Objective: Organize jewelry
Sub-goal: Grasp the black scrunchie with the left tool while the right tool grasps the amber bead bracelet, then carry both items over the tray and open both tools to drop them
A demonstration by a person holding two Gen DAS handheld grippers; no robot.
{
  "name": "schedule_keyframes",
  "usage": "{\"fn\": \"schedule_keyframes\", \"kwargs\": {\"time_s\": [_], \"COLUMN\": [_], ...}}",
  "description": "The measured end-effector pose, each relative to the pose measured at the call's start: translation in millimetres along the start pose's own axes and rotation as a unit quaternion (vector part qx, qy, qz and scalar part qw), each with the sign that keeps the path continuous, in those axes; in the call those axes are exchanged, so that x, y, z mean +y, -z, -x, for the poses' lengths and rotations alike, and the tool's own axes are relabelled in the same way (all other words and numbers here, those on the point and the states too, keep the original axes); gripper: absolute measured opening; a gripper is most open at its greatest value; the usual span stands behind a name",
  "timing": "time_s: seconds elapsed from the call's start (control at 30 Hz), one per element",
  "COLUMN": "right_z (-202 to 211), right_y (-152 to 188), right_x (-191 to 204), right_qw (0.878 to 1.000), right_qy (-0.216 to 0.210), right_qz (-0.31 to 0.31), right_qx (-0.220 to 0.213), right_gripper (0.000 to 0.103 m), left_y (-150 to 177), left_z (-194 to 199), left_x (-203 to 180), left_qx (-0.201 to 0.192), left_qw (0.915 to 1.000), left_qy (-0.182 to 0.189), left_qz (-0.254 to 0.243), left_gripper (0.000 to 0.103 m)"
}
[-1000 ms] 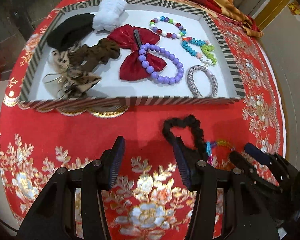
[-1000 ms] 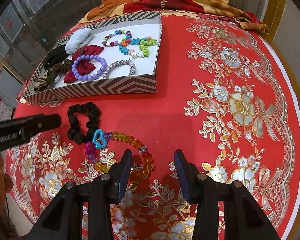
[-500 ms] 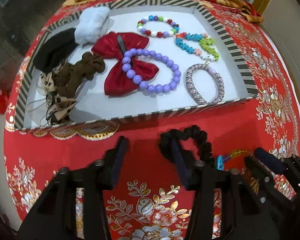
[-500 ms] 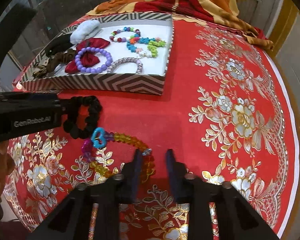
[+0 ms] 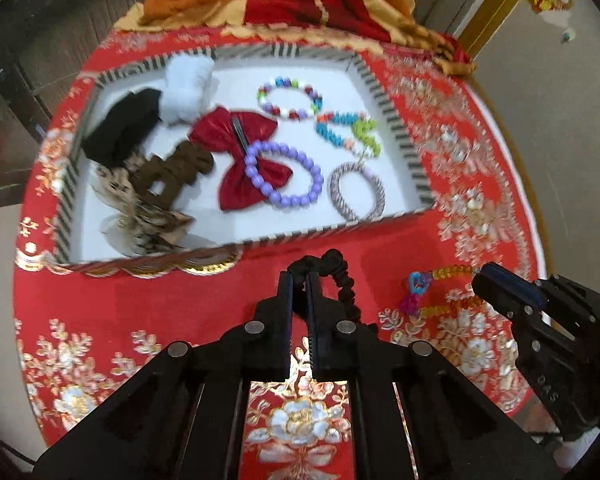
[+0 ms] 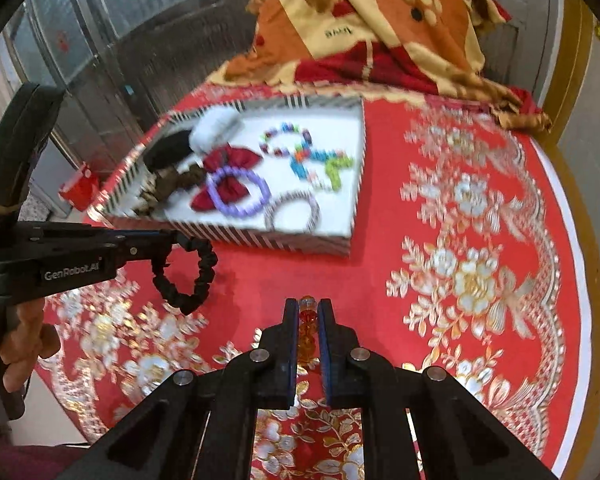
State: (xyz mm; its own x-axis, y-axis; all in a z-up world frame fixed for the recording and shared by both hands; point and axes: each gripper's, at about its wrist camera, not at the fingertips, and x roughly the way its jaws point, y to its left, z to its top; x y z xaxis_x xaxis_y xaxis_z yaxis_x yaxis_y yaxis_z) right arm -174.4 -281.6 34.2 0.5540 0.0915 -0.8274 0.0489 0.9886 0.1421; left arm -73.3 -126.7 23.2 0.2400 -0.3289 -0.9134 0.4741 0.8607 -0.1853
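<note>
My left gripper [image 5: 300, 276] is shut on a black scrunchie [image 5: 342, 276], which hangs off the red cloth in a loop [image 6: 196, 280] in the right wrist view. My right gripper [image 6: 308, 304] is shut on an amber bead bracelet [image 6: 306, 320]; most of that bracelet is hidden under its fingers. In the left wrist view the bracelet [image 5: 452, 271] dangles from the right gripper [image 5: 484, 276] with a blue charm [image 5: 418, 282] at its end. Behind both stands the striped tray [image 5: 404, 132], holding a purple bead bracelet [image 5: 296, 176], a red bow [image 5: 244, 148] and a silver bracelet [image 5: 356, 190].
The tray also holds coloured bead bracelets [image 5: 290, 98], a white scrunchie [image 5: 188, 88], and black and brown hair ties [image 5: 120, 132]. A folded orange blanket [image 6: 380, 28] lies behind the tray. The round table's edge [image 6: 580, 280] curves at right. A hand [image 6: 16, 344] grips the left tool.
Both grippers went from open to shut, the left on the scrunchie and the right on the amber bracelet. Both rose, lifting their items off the cloth.
</note>
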Motion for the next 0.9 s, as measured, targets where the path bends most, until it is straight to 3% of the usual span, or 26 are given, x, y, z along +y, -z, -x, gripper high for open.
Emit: {"fn": "schedule_keyframes", "kwargs": {"time_s": [0.23,0.4,0.73,0.9], "right_z": [17,13,-32,-60], "right_y": [-33,-65,-124,-152], "right_x": [3,5,3,-2], "right_qw": [1.000,0.999,0.999,1.000], "right_qy": [-0.003,-0.004,0.004,0.000], "right_qz": [0.015,0.024,0.028,0.017], "right_qx": [-0.026,-0.034,-0.016,-0.004], "right_gripper": [0.009,0.009,0.009,0.009], "left_y": [-21,-46,-105,-137], "left_z": [44,49,22,-3], "left_x": [21,38,44,44], "left_qx": [-0.039,-0.051,-0.054,-0.043], "left_qw": [0.9991,0.9982,0.9973,0.9981], "left_qy": [-0.014,-0.026,-0.049,-0.043], "left_qz": [0.008,0.018,0.005,0.010], "left_gripper": [0.005,0.005,0.005,0.005]}}
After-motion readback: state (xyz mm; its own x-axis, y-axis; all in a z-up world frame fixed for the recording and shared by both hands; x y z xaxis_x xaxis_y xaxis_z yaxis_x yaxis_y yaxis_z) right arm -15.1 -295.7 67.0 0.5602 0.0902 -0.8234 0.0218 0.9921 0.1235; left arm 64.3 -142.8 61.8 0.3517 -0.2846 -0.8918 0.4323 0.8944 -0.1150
